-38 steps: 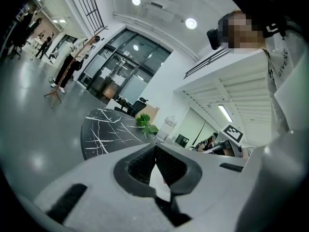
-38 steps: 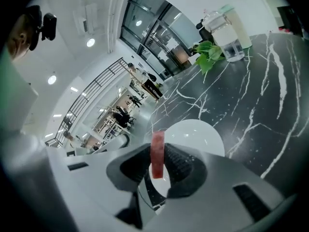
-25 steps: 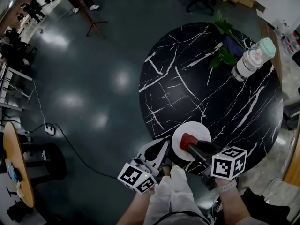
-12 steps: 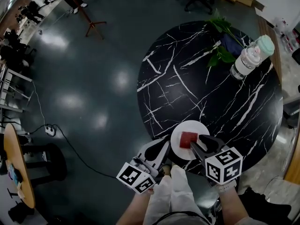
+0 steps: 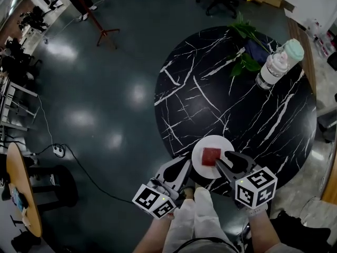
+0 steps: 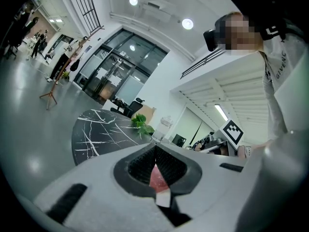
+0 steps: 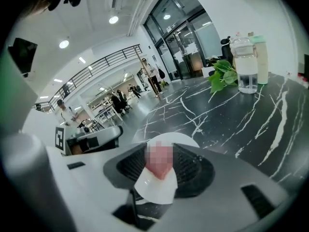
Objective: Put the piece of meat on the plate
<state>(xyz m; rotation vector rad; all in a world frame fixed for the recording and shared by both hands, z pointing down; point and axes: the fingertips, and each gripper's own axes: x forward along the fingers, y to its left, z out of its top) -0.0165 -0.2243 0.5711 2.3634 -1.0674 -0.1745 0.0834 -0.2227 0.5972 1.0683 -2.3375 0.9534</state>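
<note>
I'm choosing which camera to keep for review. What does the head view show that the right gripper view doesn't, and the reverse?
Head view only: the black table's whole round outline, the marker cube on the right claw, and a wooden side table across the floor.

Right gripper view only: that claw's pads seen from behind, apart and pressing on nothing, plus people in the hall beyond.

Both: the piece of meat lying on the white plate, the bottle and the green leaves.

The table (image 5: 210,94) is glossy black marble-look stone veined white. At its 6 o'clock edge, a smooth white plate (image 5: 198,159) carries matt red meat (image 5: 211,155). At 2 o'clock stands a clear plastic bottle (image 5: 272,71). The dark floor (image 5: 105,99) is polished, showing bright reflections.
</note>
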